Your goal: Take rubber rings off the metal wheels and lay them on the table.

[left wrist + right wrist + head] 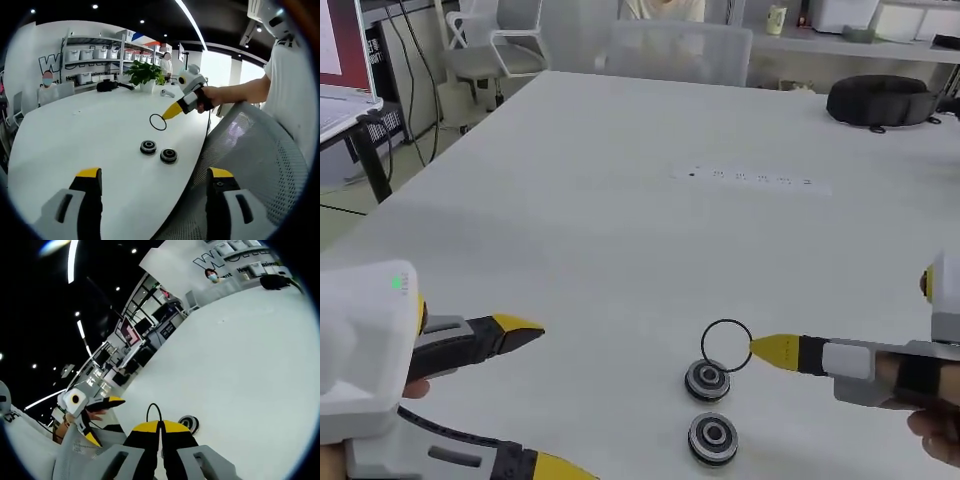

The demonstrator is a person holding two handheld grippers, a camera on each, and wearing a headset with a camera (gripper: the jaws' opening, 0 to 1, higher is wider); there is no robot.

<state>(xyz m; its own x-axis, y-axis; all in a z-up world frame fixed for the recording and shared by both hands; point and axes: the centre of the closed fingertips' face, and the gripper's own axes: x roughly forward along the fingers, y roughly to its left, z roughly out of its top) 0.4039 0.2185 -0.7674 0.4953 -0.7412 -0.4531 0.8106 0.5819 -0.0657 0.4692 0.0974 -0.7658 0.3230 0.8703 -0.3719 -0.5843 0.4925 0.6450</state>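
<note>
Right claw [752,349] pinches a rubber ring [727,345] near two metal wheels [708,379] — left claw [154,175] gapes wide.

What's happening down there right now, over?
Left tool open, empty. Right tool shut on rubber ring. Two metal wheels on table beside it. Nothing blocking.

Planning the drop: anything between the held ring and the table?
The right claw pinches the ring close by one wheel. That wheel could get in the way; the bare table beyond is open.
</note>
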